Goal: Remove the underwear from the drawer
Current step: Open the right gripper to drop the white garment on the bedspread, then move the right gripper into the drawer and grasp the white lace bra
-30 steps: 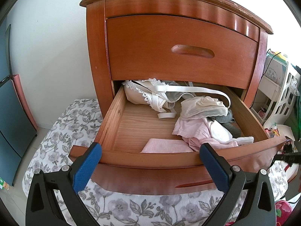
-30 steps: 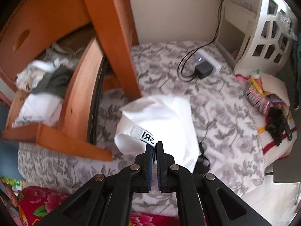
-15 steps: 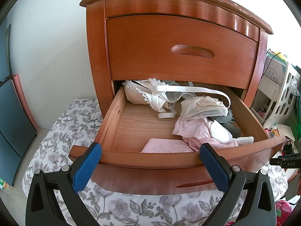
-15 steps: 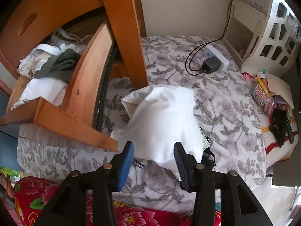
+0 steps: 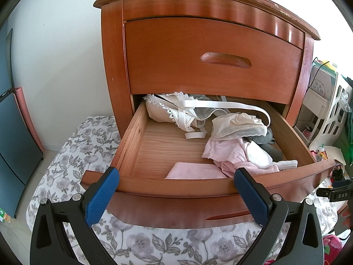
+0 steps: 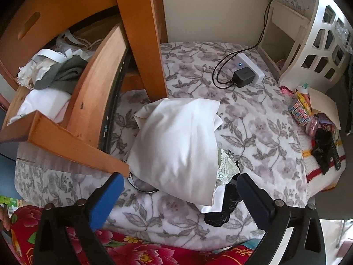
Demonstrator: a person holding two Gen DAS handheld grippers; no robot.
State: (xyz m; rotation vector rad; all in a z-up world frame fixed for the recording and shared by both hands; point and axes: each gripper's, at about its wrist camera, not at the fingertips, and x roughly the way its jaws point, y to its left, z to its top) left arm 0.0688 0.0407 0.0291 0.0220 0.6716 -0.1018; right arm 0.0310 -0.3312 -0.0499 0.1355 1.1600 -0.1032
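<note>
My right gripper (image 6: 178, 196) has just been opening, freeing the white garment (image 6: 176, 145); left gripper (image 5: 176, 194) gapes empty; bra (image 5: 176, 114) straps may snag.

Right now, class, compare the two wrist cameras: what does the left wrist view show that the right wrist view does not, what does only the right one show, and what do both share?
Only the left wrist view shows the closed upper drawer's carved handle, the white lace-trimmed bra and the folded pink cloth.

Only the right wrist view shows the white garment lying on the floral bedding beyond the open right tongs, and the black charger.

Both show the open wooden drawer and the grey garment inside it.
</note>
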